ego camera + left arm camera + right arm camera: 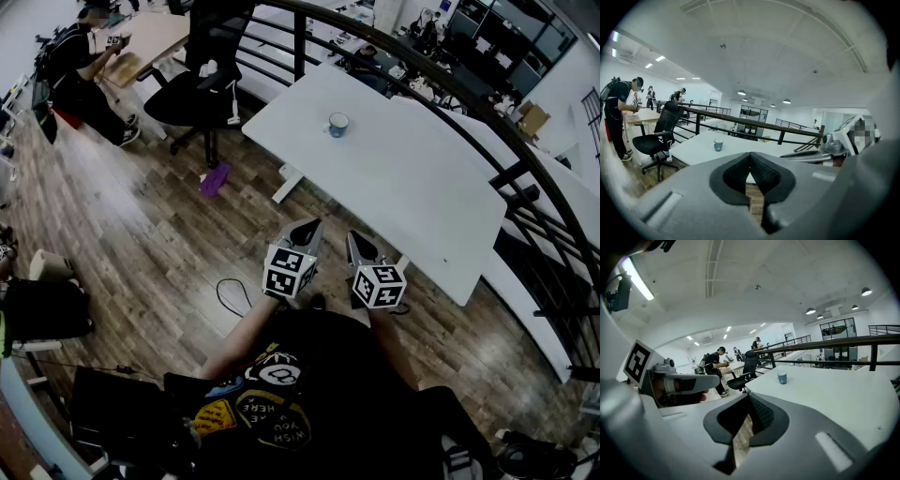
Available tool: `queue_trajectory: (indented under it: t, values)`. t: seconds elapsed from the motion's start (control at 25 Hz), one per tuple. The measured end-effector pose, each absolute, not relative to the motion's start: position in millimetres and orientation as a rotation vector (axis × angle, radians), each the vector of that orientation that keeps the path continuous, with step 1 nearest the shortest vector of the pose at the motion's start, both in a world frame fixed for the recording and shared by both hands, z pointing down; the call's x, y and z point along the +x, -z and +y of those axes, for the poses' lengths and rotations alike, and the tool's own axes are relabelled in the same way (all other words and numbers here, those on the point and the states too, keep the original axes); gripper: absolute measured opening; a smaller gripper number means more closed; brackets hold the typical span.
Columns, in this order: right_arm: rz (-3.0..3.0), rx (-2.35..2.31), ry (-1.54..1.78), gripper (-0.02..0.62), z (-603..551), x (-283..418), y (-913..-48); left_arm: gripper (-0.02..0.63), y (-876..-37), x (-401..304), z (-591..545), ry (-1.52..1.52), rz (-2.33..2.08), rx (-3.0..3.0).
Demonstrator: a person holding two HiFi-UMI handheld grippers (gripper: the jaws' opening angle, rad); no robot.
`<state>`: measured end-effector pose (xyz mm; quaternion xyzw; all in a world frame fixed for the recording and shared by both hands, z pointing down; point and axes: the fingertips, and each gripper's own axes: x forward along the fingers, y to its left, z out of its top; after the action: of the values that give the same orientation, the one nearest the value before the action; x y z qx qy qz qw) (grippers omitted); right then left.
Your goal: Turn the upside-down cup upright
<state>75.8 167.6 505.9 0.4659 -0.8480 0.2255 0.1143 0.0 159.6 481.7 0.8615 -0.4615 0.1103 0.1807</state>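
Hovering well short of the white table (422, 187), the left gripper (305, 228) and right gripper (361, 242) have jaws pressed together, empty (the cup (338, 124) sits far off, untouched), so the whole turn is left to do.

The right gripper (749, 397) has its jaws together, empty. At one o'clock a cup (782, 377) stands on the table (834, 399), well apart; the left gripper (679, 383) sits at nine.

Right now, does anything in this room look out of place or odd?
A small purple object lies on the wooden floor beside the black chair, and a loose black cable lies looped on the same floor.
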Motion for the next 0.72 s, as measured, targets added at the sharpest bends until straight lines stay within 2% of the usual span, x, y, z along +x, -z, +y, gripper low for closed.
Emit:
queue_trajectory:
  t: [0.72]
  values:
    - [-2.453,1.323,-0.654,-0.003,163,42,-517,0.005,-490,-40,160,-0.306,-1.301,2.400]
